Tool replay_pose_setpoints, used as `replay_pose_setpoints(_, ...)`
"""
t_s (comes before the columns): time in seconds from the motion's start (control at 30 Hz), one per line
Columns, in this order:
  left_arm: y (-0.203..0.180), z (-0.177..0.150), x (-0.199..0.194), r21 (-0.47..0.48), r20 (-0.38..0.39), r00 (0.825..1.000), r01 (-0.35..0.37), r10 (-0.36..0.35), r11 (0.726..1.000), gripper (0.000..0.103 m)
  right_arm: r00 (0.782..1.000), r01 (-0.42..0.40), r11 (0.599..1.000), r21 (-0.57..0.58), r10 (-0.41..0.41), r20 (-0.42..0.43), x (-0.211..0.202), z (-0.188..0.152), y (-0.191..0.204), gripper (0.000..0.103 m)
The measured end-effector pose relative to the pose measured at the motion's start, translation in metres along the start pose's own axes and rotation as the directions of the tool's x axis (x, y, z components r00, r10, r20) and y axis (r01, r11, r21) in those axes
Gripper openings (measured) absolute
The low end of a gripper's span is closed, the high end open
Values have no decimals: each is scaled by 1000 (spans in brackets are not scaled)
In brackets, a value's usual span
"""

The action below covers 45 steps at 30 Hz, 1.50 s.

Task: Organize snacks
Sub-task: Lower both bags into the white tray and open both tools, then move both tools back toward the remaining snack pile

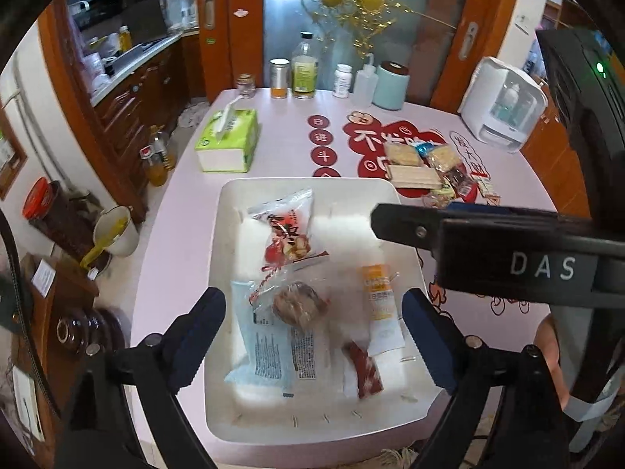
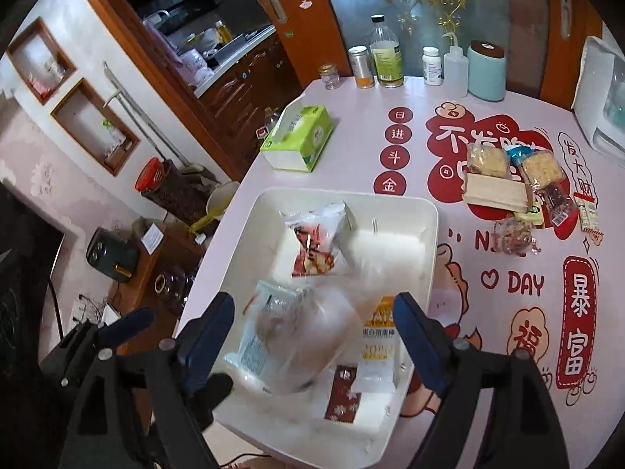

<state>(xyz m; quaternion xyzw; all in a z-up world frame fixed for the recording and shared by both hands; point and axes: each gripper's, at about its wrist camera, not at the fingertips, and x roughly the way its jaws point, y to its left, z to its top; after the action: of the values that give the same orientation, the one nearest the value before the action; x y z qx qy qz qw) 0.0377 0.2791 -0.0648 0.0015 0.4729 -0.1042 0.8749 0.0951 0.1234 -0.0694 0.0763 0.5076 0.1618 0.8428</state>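
A white tray [image 1: 218,312] is set on the pink counter [image 1: 281,156], and five snacks are seen lying in it: a red-and-white packet [image 1: 287,230] at the tray's far side, a clear-wrapped brown cake [image 1: 299,305] over a pale blue packet [image 1: 261,348], an orange-and-white stick [image 1: 379,305] along the tray's right side, and a dark red bar [image 1: 365,369] near its front. More wrapped snacks [image 2: 519,187] are left in a pile beyond the tray's right corner. The left gripper [image 1: 312,312] and the right gripper [image 2: 312,332] are held above the tray, jaws spread wide with nothing pinched between them. A tissue box [image 1: 228,140] is placed beyond the tray's left corner.
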Motion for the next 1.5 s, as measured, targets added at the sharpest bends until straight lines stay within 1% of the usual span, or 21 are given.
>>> replay_pose_setpoints(0.17, -6, 11, 18, 61, -14, 999, 30, -29, 998, 91, 1000, 23, 1000, 11, -23, -5, 8, 3, -1, 84)
replay_pose_setpoints(0.37, -22, 27, 34, 142, -22, 998, 68, -66, 987, 91, 997, 69, 996, 55, -70, 19, 4, 1, -18, 85)
replay_pose_setpoints(0.57, -40, 35, 42, 198, -36, 994, 112, -107, 974, 91, 991, 100, 983, 157, -113, 76, -11, -5, -47, 84)
replay_pose_setpoints(0.7, -64, 35, 45, 246, -51, 989, 148, -140, 958, 91, 980, 129, 962, 240, -161, 119, -26, -17, -70, 84)
replay_pose_setpoints(0.73, -70, 36, 45, 259, -49, 989, 148, -140, 955, 91, 978, 129, 958, 257, -166, 128, -31, -20, -75, 85)
replay_pose_setpoints(0.87, -105, 38, 42, 295, -25, 990, 139, -137, 945, 91, 971, 102, 948, 303, -161, 179, -52, -32, -103, 85)
replay_pose_setpoints(0.97, -132, 42, 38, 298, 2, 992, 122, -128, 947, 91, 961, 107, 952, 288, -173, 214, -70, -37, -129, 84)
replay_pose_setpoints(1.0, -147, 46, 38, 295, 14, 993, 105, -114, 950, 91, 958, 115, 955, 274, -179, 222, -77, -38, -140, 84)
replay_pose_setpoints(1.07, -165, 52, 38, 287, 21, 995, 90, -100, 954, 91, 959, 112, 960, 258, -172, 225, -88, -39, -160, 84)
replay_pose_setpoints(1.13, -189, 61, 39, 265, 31, 996, 75, -87, 961, 91, 965, 90, 967, 237, -144, 221, -101, -39, -188, 84)
replay_pose_setpoints(1.2, -208, 71, 41, 255, 39, 997, 60, -73, 965, 91, 966, 99, 972, 215, -145, 213, -112, -37, -211, 84)
replay_pose_setpoints(1.33, -240, 94, 39, 248, 85, 996, 10, -32, 969, 91, 959, 147, 975, 166, -182, 218, -138, -24, -257, 84)
replay_pose_setpoints(1.5, -268, 134, 38, 251, 142, 990, -47, 11, 967, 91, 952, 173, 975, 139, -202, 232, -169, 10, -305, 84)
